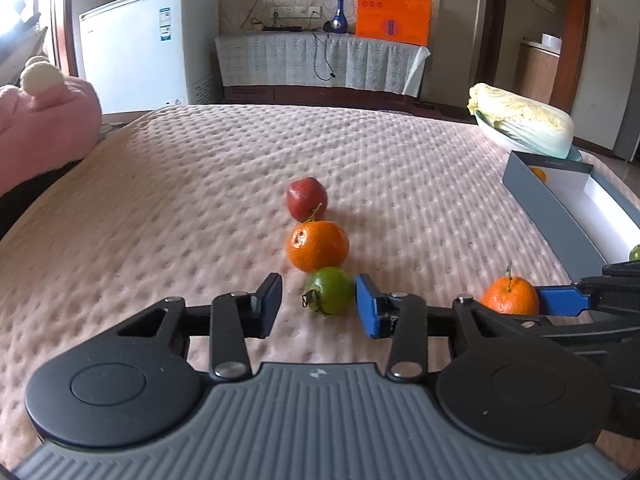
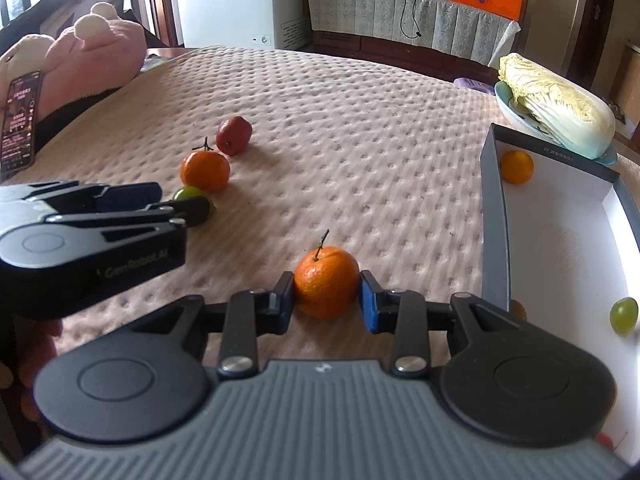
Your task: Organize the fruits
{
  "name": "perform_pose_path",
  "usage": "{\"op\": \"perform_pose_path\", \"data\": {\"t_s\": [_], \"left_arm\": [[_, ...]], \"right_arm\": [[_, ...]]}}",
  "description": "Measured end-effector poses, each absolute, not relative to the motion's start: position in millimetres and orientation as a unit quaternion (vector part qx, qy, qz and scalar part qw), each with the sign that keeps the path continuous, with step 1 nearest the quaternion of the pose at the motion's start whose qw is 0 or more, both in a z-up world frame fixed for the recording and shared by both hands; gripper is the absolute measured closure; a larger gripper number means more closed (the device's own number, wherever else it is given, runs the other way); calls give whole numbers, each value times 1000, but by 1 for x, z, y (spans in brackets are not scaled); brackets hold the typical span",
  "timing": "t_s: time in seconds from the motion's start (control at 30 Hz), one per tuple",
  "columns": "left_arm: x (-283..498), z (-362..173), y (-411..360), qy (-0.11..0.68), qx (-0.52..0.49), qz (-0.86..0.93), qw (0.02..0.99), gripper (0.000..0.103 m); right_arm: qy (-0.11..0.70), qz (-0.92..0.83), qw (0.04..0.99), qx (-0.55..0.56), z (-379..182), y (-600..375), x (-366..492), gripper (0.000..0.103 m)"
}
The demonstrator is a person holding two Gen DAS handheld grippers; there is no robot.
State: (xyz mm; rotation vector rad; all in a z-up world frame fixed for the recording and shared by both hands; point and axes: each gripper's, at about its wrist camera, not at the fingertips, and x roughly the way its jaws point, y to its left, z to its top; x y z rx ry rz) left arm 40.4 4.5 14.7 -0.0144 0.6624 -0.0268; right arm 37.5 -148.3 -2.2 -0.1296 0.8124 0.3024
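Note:
On the pink quilted bed, a red fruit (image 1: 306,199), an orange (image 1: 317,245) and a small green fruit (image 1: 329,296) lie in a row. My left gripper (image 1: 318,304) is open around the green fruit, its right finger touching it. My right gripper (image 2: 326,298) is shut on a stemmed orange (image 2: 326,282), which rests on the bed. That orange also shows in the left wrist view (image 1: 510,295). The grey box (image 2: 495,216) at the right holds an orange (image 2: 516,166) and a green fruit (image 2: 623,315).
A napa cabbage (image 2: 556,108) in a bowl sits behind the box. A pink plush toy (image 2: 96,60) and a phone (image 2: 20,120) are at the left. A white freezer (image 1: 148,44) and a cabinet stand beyond the bed.

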Motion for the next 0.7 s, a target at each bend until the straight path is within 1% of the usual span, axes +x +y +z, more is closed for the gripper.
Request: {"op": "perform_pose_path", "data": {"t_s": [0.07,0.1,0.7], "left_arm": [[44,12,3,331,-9,-18,943,65],[47,10,2,336,-12,-21,941,70],[36,18,11,339,-34,-35,940,73]], "right_arm": [[393,146,906,-63,-2,-148,38,66],[393,146,906,-63,-3,-148,38,66],[384,150,910,-49,1,-137,39,66]]}}
